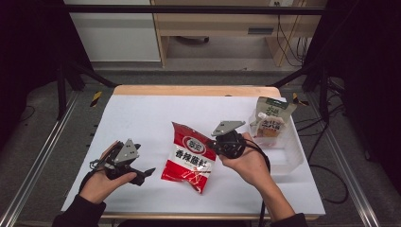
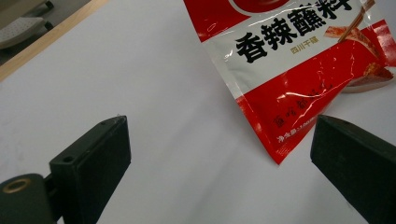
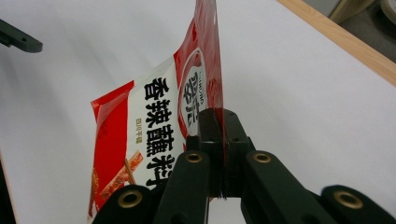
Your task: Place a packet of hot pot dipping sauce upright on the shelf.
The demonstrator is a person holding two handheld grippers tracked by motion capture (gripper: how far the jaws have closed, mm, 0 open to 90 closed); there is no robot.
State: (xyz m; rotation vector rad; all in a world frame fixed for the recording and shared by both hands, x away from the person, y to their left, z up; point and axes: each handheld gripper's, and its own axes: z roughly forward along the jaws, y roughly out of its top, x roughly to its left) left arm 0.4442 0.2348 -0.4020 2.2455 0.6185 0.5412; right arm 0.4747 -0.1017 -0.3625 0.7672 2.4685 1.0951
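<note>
A white table [image 1: 142,113] with a wooden far edge stands inside a dark frame; a grey floor and pale cabinets lie beyond it. A red-and-white sauce packet [image 1: 189,157] sits near the table's centre. The right gripper [image 1: 218,144] has its jaws closed on the packet's right edge; in the right gripper view the packet [image 3: 159,135] stands on edge between the two closed jaws and extends away from them. The left gripper [image 1: 145,173] rests at the near left, jaws spread wide and holding nothing. In the left gripper view the packet's lower corner [image 2: 280,158] lies between the open jaws, close to the right-hand one and not touching it. A clear tray [image 1: 293,151] at the right holds a green-and-white pouch [image 1: 270,120], propped upright at its far end.
</note>
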